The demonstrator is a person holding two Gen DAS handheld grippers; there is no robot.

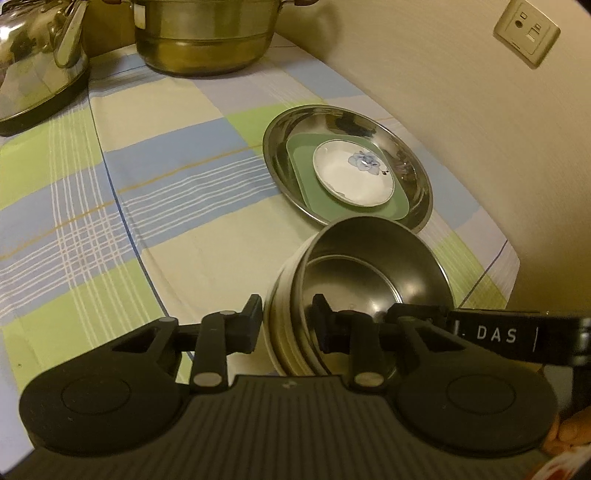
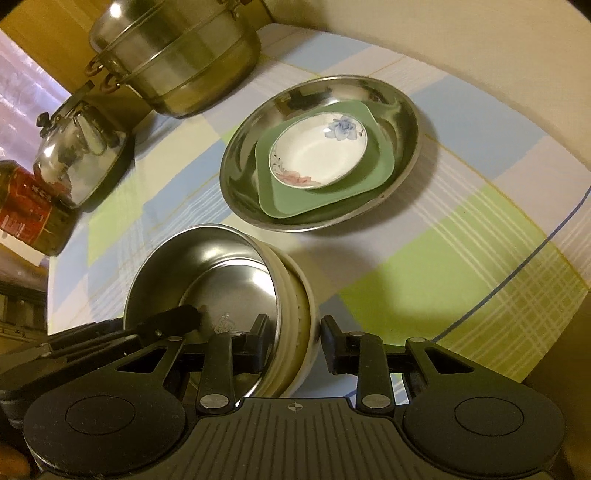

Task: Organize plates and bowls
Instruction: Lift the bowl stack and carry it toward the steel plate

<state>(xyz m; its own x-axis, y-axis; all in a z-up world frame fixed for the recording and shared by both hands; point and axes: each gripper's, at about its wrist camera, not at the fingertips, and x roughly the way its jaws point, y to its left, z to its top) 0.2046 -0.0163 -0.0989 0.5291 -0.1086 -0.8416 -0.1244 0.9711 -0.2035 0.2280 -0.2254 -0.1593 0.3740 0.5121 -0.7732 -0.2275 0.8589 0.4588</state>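
The left claw point(image 1: 286, 325) pinches one side of a stack of bowls point(image 1: 369, 273), and the right claw point(image 2: 293, 336) has its fingers around the other side, though its outer finger may not touch. At twelve o'clock, near the bowls, sits a big steel plate point(image 2: 400, 110) holding a green plate point(image 2: 373, 177) and a flower dish point(image 2: 317, 153).

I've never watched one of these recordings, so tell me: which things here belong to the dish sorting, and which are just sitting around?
Part of the job:
- stack of bowls, steel one on top
- steel plate
- green square plate
- flowered white dish

Just lying about:
- steel pot
- kettle
- red tin
- wall socket
- checked tablecloth
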